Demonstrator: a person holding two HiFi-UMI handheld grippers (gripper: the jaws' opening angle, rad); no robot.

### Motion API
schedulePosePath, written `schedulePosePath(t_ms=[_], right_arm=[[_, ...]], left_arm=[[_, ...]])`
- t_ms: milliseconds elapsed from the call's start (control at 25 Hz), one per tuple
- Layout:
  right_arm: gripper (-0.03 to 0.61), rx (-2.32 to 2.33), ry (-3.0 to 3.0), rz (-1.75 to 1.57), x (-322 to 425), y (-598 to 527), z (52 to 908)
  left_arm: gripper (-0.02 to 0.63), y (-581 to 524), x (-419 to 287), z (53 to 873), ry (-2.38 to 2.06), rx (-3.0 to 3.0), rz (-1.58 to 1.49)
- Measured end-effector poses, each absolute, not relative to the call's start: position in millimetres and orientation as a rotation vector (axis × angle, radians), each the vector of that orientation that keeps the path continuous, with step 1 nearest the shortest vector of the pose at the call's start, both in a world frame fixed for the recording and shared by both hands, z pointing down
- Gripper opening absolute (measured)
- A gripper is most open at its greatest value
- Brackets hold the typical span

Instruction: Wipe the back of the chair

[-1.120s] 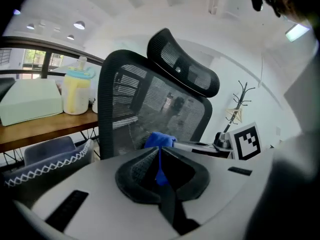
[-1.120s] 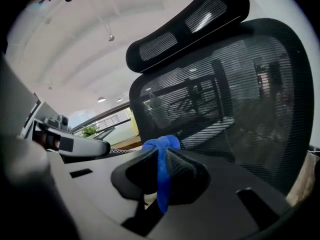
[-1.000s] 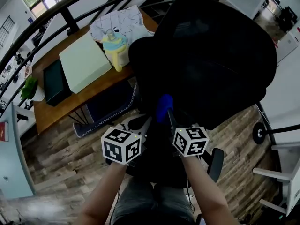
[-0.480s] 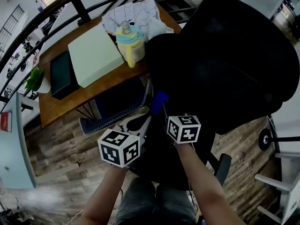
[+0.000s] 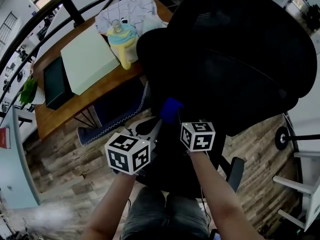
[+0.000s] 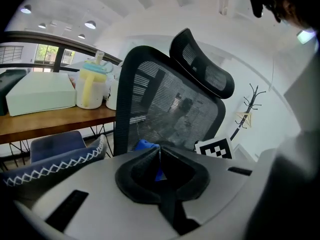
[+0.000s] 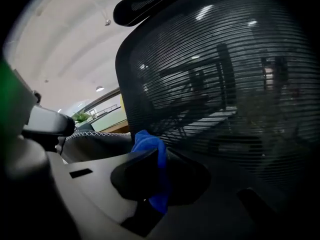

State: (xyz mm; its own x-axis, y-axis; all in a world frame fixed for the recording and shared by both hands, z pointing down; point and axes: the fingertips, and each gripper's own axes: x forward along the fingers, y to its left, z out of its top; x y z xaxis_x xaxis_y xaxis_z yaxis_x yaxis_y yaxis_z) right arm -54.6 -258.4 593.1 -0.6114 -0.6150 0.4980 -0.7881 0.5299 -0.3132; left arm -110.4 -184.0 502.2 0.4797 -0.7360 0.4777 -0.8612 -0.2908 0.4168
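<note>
While my right gripper (image 7: 161,160) pinches the blue cloth (image 7: 148,143) near the lower left edge of the mesh chair back (image 7: 225,84), my left gripper (image 6: 160,151) sits pressed together, empty. I judge most of the wiping is left; contact unclear.

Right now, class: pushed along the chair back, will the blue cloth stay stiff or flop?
Probably floppy: the blue cloth bunches and droops where the right gripper pinches it. It likely weighs little, since a narrow pinch holds it. Against the mesh chair back it should fold, not scrape.
</note>
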Motion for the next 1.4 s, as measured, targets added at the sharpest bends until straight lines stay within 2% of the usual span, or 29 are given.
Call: schedulePosePath(t_ms=[1000, 1400], right_arm=[[0.063, 1.718, -2.11, 0.849, 222, -234, 606], [0.063, 1.835, -1.996, 0.874, 289, -217, 617]], left_arm=[[0.026, -188, 77, 503, -0.926, 2.321, 0.367], [0.026, -173, 112, 502, -0.859, 2.36, 0.409]])
